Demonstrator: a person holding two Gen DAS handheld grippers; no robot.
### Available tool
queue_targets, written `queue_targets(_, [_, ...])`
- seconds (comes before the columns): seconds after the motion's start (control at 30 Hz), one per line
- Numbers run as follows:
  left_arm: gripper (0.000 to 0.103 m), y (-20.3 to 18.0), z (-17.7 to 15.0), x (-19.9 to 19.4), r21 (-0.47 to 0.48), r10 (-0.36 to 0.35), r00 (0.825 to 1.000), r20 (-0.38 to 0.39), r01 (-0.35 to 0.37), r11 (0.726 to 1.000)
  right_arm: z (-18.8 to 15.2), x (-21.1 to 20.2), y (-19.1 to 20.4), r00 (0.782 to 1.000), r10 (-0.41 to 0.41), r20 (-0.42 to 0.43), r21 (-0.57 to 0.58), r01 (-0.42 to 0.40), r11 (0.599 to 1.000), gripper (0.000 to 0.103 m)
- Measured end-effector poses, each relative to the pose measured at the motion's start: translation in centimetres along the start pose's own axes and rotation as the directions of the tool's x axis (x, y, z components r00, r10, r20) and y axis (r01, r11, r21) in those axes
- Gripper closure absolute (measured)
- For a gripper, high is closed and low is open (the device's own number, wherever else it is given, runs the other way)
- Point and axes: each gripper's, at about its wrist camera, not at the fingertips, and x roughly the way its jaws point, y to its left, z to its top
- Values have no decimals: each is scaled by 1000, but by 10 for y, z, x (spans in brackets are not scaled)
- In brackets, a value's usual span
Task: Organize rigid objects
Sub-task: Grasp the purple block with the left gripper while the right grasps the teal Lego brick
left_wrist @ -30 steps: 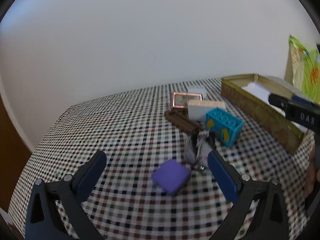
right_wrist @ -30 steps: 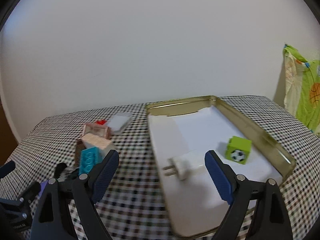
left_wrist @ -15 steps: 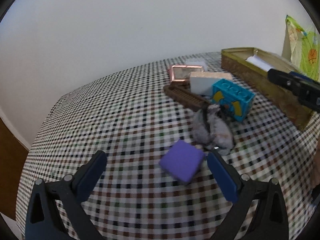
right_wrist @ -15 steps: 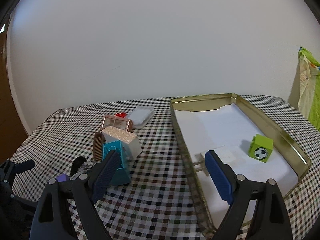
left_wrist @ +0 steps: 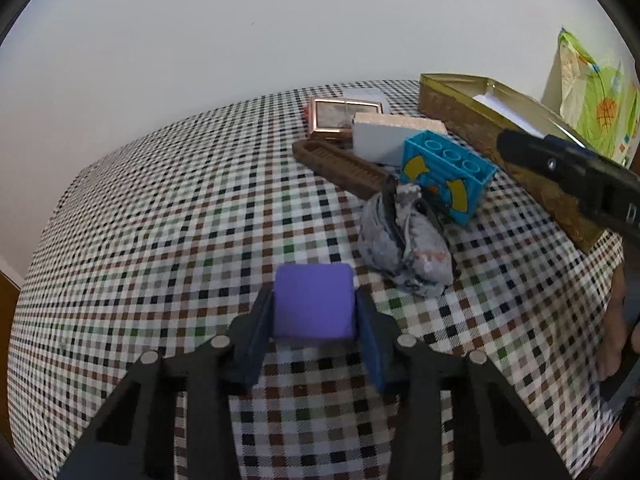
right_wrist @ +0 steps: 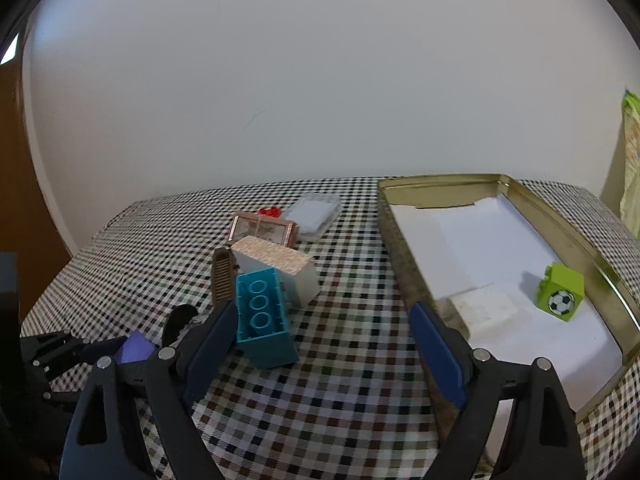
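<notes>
My left gripper [left_wrist: 314,308] is shut on a purple block [left_wrist: 314,306] that rests on the checked tablecloth; the block also shows in the right wrist view [right_wrist: 136,350]. My right gripper [right_wrist: 324,340] is open and empty above the cloth, between a blue toy brick [right_wrist: 262,316] and a gold tin tray [right_wrist: 404,276]. The tray holds a green football cube [right_wrist: 560,297] and a white charger [right_wrist: 486,312]. The blue brick [left_wrist: 448,176] and the tray [left_wrist: 492,136] also show in the left wrist view.
A grey crumpled cloth [left_wrist: 404,244] lies just beyond the purple block. A brown comb [left_wrist: 340,168], a white box [left_wrist: 392,136], a copper-framed case [left_wrist: 340,114] and a clear plastic case [right_wrist: 314,214] crowd behind the brick. A green patterned bag [left_wrist: 592,92] hangs at the right.
My left gripper moved forward and closed on the purple block. My right gripper swung left, away from over the tray, and stayed open.
</notes>
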Motion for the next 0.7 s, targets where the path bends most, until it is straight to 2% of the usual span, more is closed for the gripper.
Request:
queue_targets(0.1, [63,5,0,-1,-55,1,1000,-1,-1,998,0,2,8,1000,12,-4,-30,-12,999,14])
queue_targets(0.2, [63,9,0,-5,-99,64,998,4,-63,993,2,10,17,1000,13,-27,-51,-15,999,14])
queue_targets(0.3, [63,10,-1,-13,-151,96,995,38,-90,984,4,22,26,998,6,-69,-77,-12,997,16])
queue_targets(0.33, [63,10,-2,-15,-163,111,993,42,-103,981,5,27,28,996,2,-86,-85,-10,996,21])
queue_targets(0.57, [63,5,-2,-20,-192,215,975,50,-202,960,4,53,33,980,-4,-197,-89,-14,996,40])
queue_targets(0.67, [63,7,-1,-22,-199,248,967,57,-233,952,2,60,37,973,14,-232,-95,-37,995,56])
queue_targets(0.7, [63,6,1,-21,-195,256,965,61,-240,951,1,62,37,970,22,-242,-93,-46,995,65])
